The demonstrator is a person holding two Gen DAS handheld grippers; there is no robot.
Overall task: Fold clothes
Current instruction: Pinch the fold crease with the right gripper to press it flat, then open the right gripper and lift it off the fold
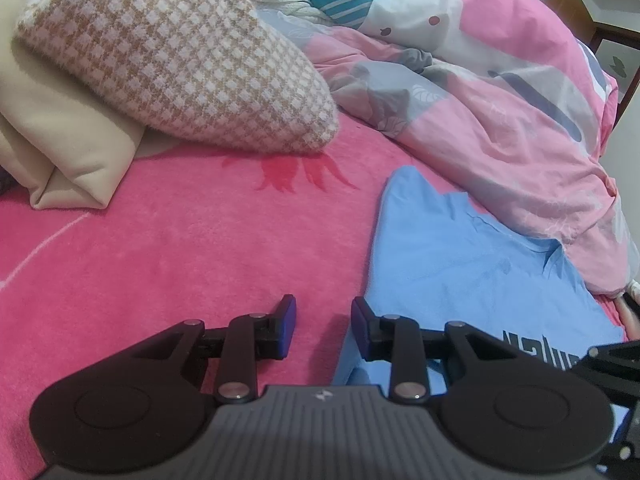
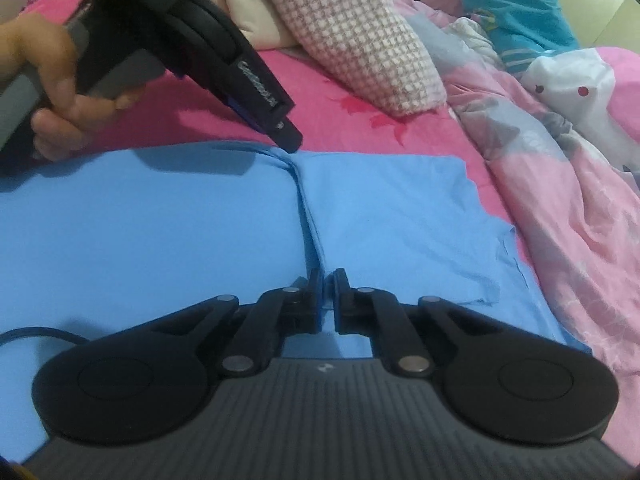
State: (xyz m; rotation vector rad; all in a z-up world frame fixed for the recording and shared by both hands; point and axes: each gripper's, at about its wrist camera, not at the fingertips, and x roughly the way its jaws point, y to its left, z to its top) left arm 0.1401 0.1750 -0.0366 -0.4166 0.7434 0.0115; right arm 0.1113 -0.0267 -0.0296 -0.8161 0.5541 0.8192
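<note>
Left wrist view: the left hand-held gripper (image 1: 323, 326) hangs with its jaws spread apart and nothing between them, above the pink bed blanket (image 1: 180, 248) at the edge of the blue T-shirt (image 1: 460, 264).
T-shirt: lies flat on the bed, its far corner against the pink patterned duvet (image 1: 520, 112).
Houndstooth pillow (image 1: 172, 52): rests on a folded beige cloth (image 1: 52, 136).
Right wrist view: the right hand-held gripper (image 2: 327, 300) is nearly closed, pinching a raised ridge of the blue T-shirt (image 2: 160, 232).
Left hand (image 2: 52, 88): holds the other gripper, its tip at the ridge's far end.
</note>
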